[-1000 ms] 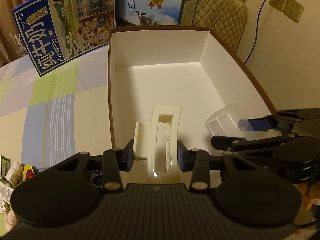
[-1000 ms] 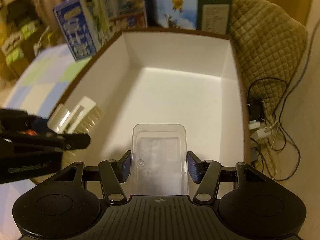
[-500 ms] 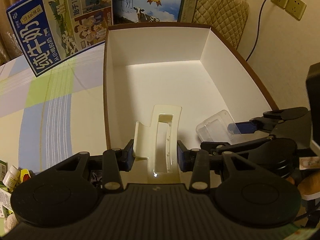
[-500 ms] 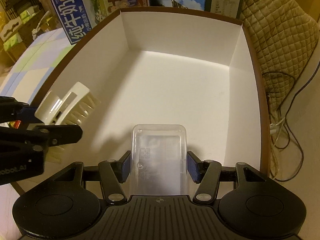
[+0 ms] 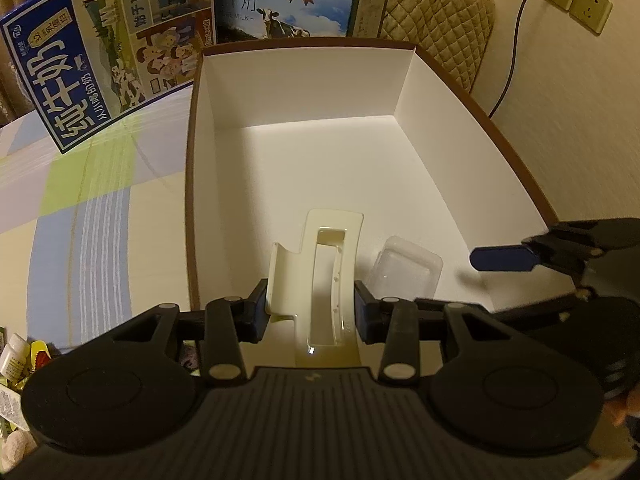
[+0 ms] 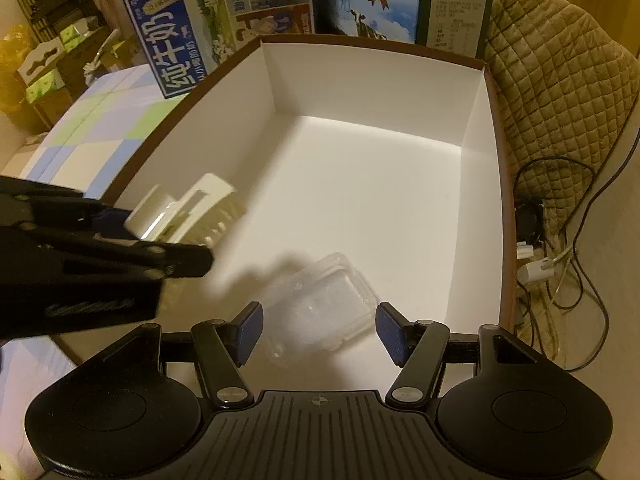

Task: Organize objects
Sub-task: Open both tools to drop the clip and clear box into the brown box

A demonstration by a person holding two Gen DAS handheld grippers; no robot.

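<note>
A cream hair claw clip [image 5: 320, 276] is held over the near end of the white box [image 5: 304, 92], with my left gripper [image 5: 310, 306] shut on it. The same clip [image 6: 188, 208] shows at the left in the right wrist view. A clear plastic case [image 6: 320, 312] lies tilted on the box floor, blurred, below my right gripper [image 6: 318, 330], whose jaws stand open and apart from it. In the left wrist view the case [image 5: 404, 270] rests right of the clip, and the right gripper's blue pad [image 5: 504, 258] hovers further right.
The box has a brown rim [image 6: 502, 184] and sits on a checked tablecloth [image 5: 80, 200]. Two milk cartons [image 5: 112, 48] stand behind it. A quilted chair back [image 6: 560, 80] and cables [image 6: 560, 264] lie to the right. Small packets and a bottle [image 5: 14, 354] sit at the table's near left.
My right gripper has opened and let go of the clear case, which dropped onto the box floor. The left gripper still holds the clip in the same place.
</note>
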